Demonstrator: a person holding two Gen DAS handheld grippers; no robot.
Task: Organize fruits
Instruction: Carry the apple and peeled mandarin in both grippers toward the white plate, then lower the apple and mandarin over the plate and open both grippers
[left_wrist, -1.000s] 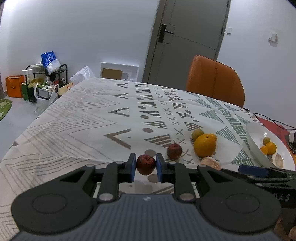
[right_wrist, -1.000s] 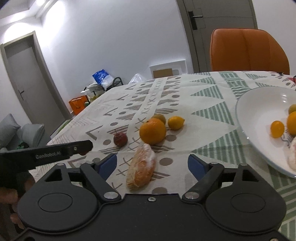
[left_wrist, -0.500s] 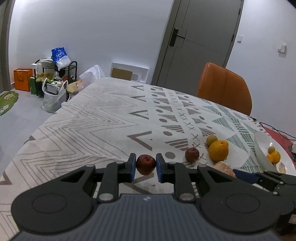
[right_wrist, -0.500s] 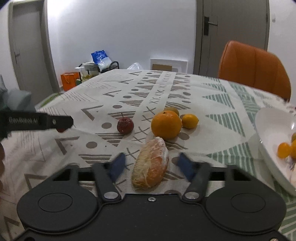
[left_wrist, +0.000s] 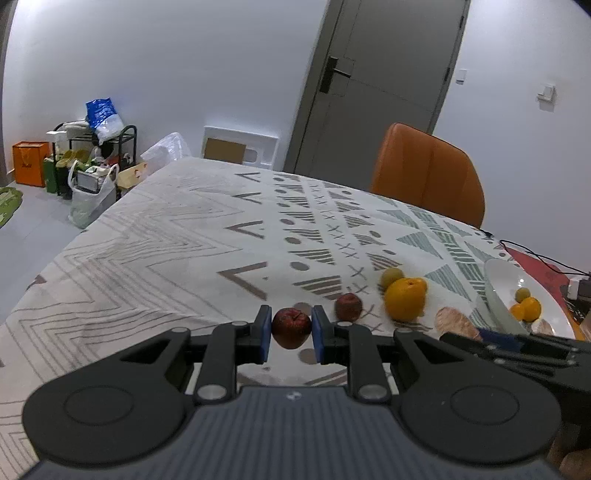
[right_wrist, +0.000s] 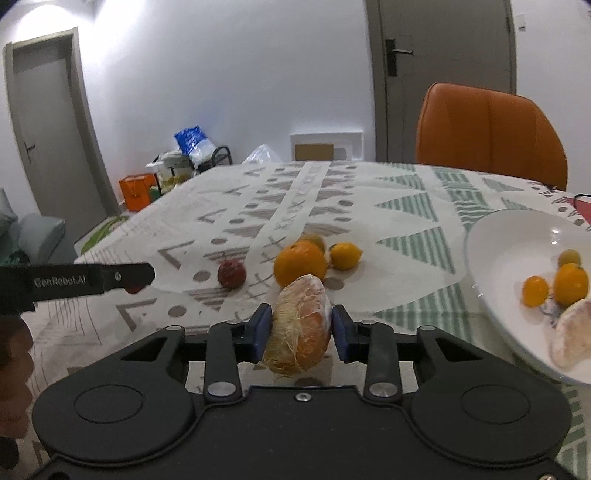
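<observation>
— Why do you hold two fruits at the same time?

— I judge it saves one trip. My left tongs (left_wrist: 291, 329) are closed on a small red apple (left_wrist: 291, 327), which sits between the blue pads and looks lifted off the surface (left_wrist: 155, 251). My right tongs (right_wrist: 300, 334) are closed on a peeled citrus piece (right_wrist: 300, 330), gripped by its two long sides so that the soft flesh is not crushed at the end.

— Where do they go?

— I think to the white plate (right_wrist: 498, 258), at 3 o'clock from my right tongs. It already carries small orange fruits (right_wrist: 535, 291) and another peeled piece (right_wrist: 570, 341).

— What is in the way?

— In the right view, the big orange (right_wrist: 300, 263) stands just behind the peeled piece, at 12 o'clock, with a lemon (right_wrist: 345, 255) near it at 1 o'clock and a second red apple (right_wrist: 231, 273) at 11 o'clock. They lie close together, so a low sideways move could push them. The plate rim is raised; I must come over it, not against it. Also my two tongs are near each other.
</observation>
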